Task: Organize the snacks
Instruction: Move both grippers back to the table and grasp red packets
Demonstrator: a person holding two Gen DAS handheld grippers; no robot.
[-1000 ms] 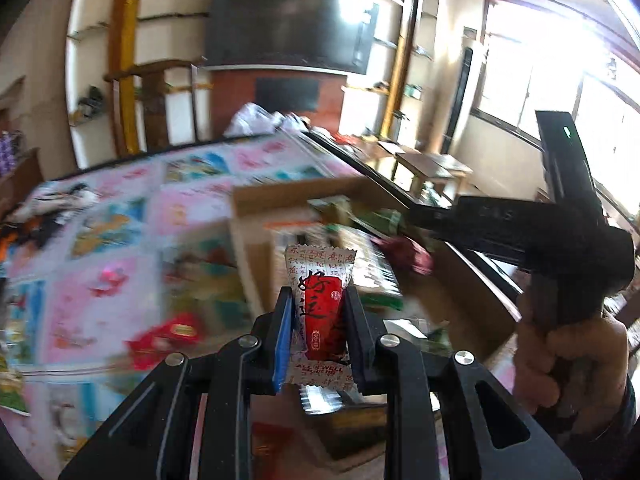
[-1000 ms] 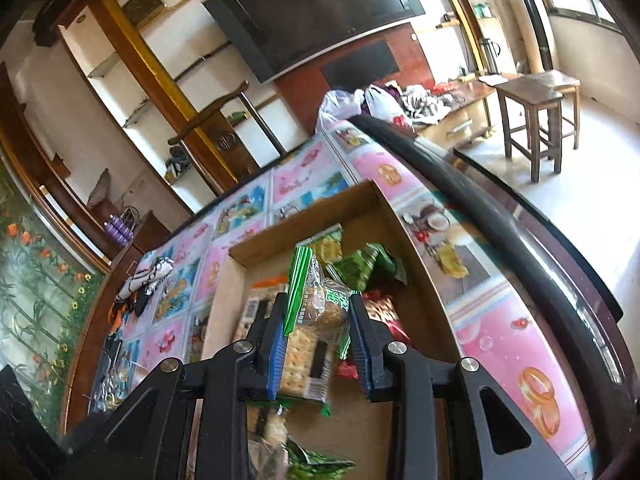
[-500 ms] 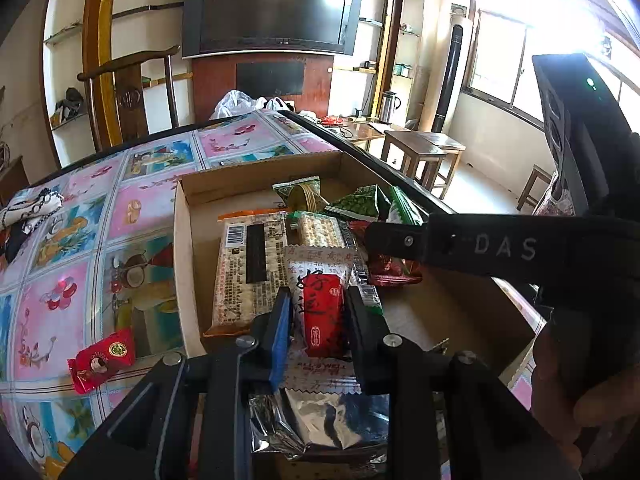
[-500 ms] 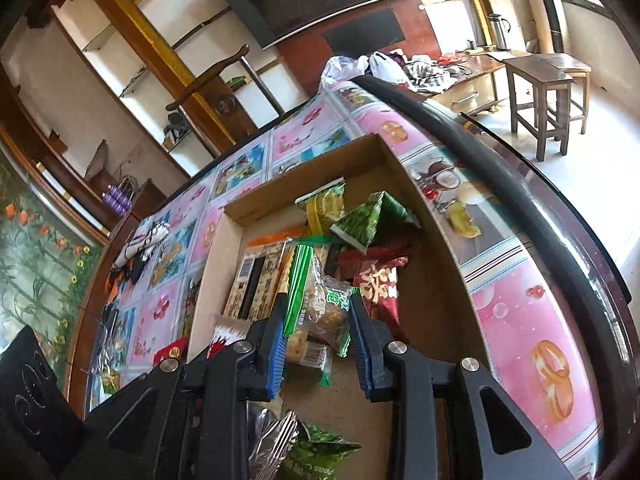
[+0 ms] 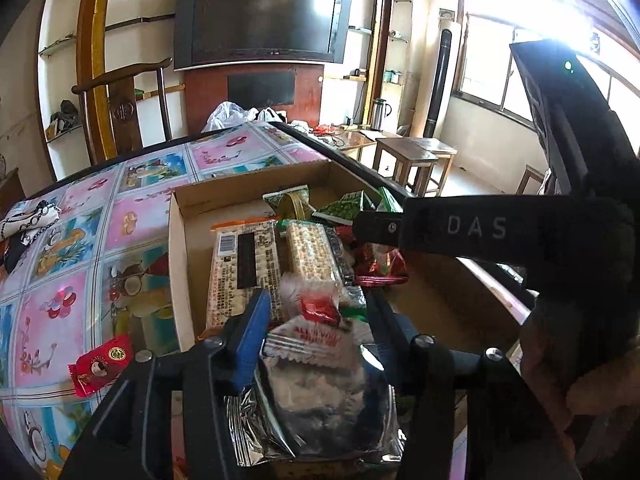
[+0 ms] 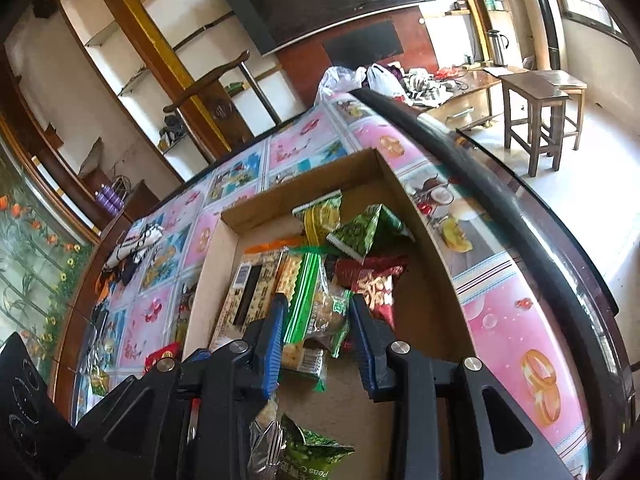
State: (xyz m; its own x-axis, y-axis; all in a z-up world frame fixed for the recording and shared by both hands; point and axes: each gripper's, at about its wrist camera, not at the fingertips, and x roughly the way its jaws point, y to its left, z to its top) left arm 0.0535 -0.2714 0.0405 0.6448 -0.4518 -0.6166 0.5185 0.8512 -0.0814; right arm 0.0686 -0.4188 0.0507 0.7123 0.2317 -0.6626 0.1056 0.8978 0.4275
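A cardboard box (image 5: 178,236) (image 6: 404,196) on the patterned table holds several snack packets. My left gripper (image 5: 316,316) is open over the box's near end; the red-and-white snack (image 5: 316,316) lies loose between its fingers, on a silver foil packet (image 5: 316,404). My right gripper (image 6: 318,320) is open over the box; the clear, green-edged biscuit packet (image 6: 316,304) sits between its fingers among the other packets. The right gripper's black body (image 5: 472,228) crosses the left wrist view.
A small red packet (image 5: 102,364) lies on the table left of the box. A black-and-white cloth (image 5: 24,224) sits at the table's left edge. A wooden chair (image 5: 124,108) and stools (image 6: 536,116) stand beyond the table. The table's dark rim (image 6: 520,196) runs along the right.
Both grippers have come down over the box and opened. The red-and-white snack and the green-edged biscuit packet have been let go into the box.
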